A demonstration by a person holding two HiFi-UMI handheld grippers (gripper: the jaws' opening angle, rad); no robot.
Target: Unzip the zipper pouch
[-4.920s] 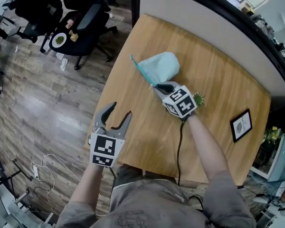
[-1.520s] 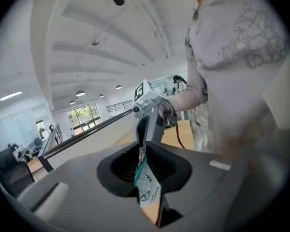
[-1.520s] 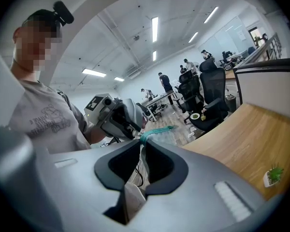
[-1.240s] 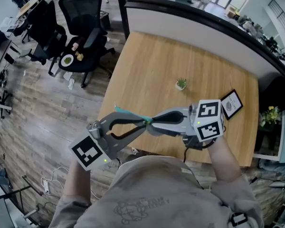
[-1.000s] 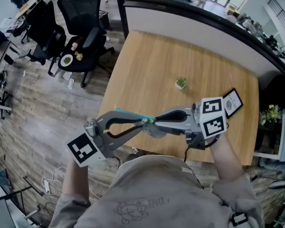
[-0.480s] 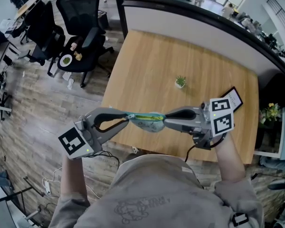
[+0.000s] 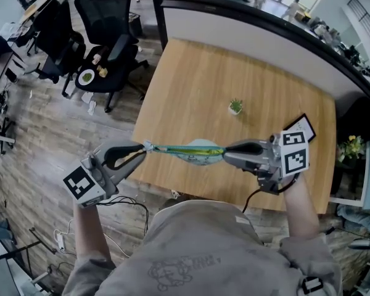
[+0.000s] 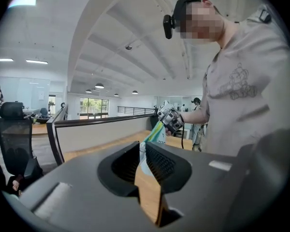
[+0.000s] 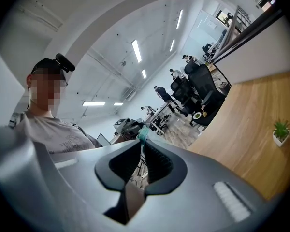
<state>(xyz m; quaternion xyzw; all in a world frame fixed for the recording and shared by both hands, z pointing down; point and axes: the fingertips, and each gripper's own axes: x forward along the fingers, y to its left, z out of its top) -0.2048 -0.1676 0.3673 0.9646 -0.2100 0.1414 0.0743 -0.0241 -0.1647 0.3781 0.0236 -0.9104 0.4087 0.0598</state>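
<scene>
Above the table's (image 7: 191,79) near edge, toward its left corner, the head view shows the zipper pouch (image 7: 196,152) stretched in the air between the left gripper (image 7: 143,147) and the right gripper (image 7: 227,148). In the left gripper view, the jaws are pinched together on one end of the pouch — likely the zipper pull. In the right gripper view, the jaws are clamped on the teal opposite end. To unzip cleanly, hold the right clamp firm as the anchor and draw the left straight along the zipper line — fabric taut, no twisting.
</scene>
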